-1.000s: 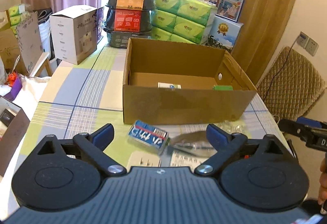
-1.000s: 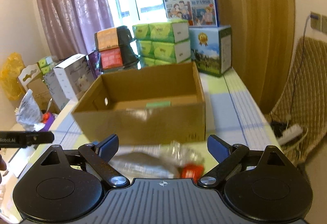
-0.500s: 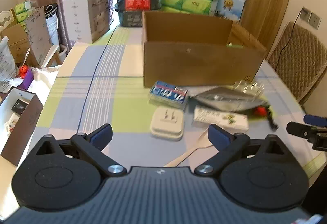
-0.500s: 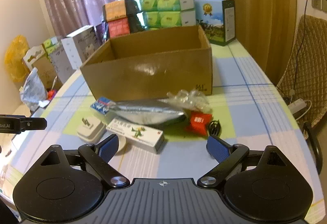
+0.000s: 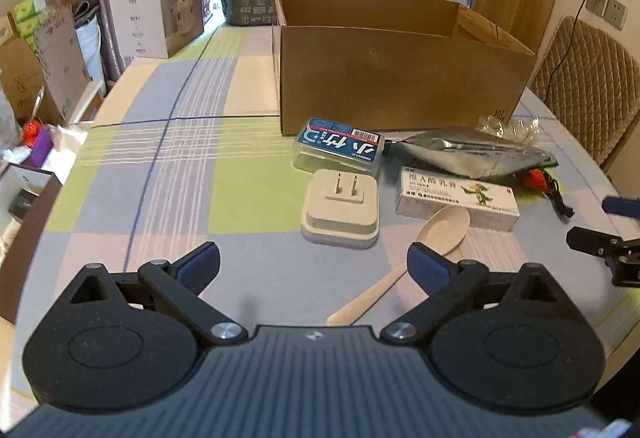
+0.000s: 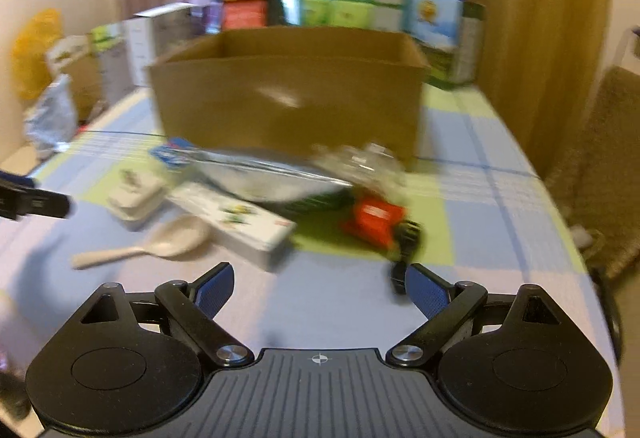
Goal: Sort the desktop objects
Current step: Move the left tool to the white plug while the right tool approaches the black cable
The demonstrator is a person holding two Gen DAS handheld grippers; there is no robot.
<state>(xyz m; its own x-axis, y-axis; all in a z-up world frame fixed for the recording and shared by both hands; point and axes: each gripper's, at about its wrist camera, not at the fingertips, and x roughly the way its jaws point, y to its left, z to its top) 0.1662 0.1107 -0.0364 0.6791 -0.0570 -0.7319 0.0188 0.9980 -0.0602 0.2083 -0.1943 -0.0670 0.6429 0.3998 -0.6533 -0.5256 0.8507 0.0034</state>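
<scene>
Both our grippers hang with jaws spread and empty, short of the clutter before the box [image 5: 400, 78]. The spoon [image 5: 420, 246] lies nearest our left gripper [image 5: 313, 262], bowl toward the box, handle slanting back between its jaws; we judge the left better placed than the right gripper [image 6: 319, 284].

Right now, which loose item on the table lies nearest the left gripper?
The beige plastic spoon: its handle reaches toward the open left gripper, closer than the white plug adapter or ointment box.
</scene>
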